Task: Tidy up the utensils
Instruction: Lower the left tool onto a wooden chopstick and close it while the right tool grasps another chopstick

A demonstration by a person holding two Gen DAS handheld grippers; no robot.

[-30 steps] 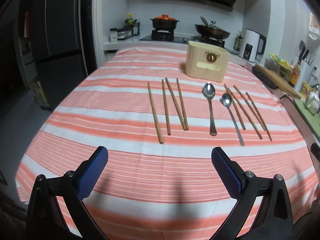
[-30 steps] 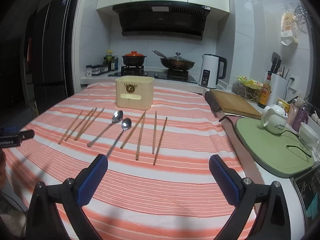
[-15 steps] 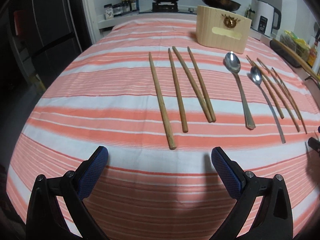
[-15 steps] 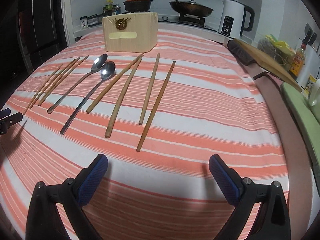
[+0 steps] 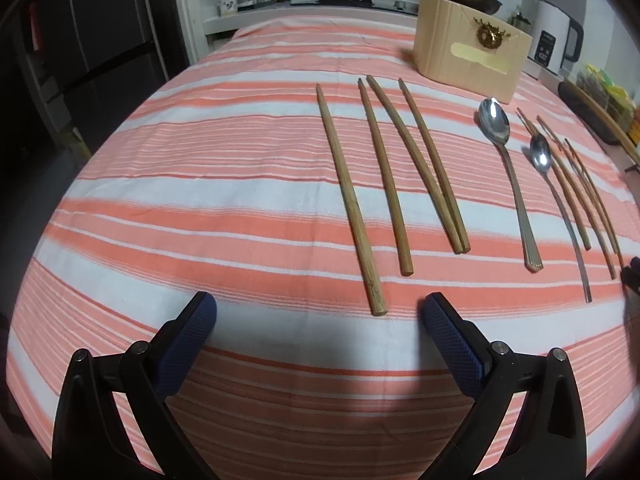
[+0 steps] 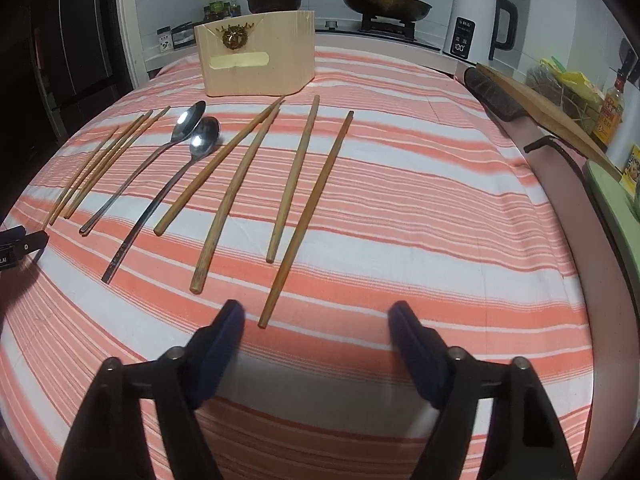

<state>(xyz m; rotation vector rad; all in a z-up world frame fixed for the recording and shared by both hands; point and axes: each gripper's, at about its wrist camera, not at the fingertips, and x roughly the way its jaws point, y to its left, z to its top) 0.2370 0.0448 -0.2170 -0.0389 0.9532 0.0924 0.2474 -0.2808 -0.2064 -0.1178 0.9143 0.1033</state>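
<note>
Right hand-held gripper [image 6: 316,316]: we see its blue pads closing over bare striped cloth, with nothing between them; the butt of the nearest chopstick [image 6: 306,220] lies just ahead of the left pad, untouched. Left hand-held gripper [image 5: 318,312]: its jaws stand wide and empty, and the butt end of the leftmost chopstick [image 5: 350,200] lies just beyond the gap between them.

We read the task as barely begun. All utensils lie loose on the desk [image 5: 200,208]: four chopsticks at the left, two metal spoons [image 5: 508,176] in the middle, and four more chopsticks at the right, laid roughly parallel with their tips toward the wooden holder [image 6: 256,56]. The holder stands upright at the far end of the desk, well apart from both grippers; whether anything is inside it we cannot tell. Judging from this, every piece remains to be picked up and sorted.

Writing: the white kettle [image 6: 476,20] by the stove shows "100" on its display, with a small line of print above that is too small to read. The holder carries a blank pale strip and a brass ornament, no lettering.
</note>
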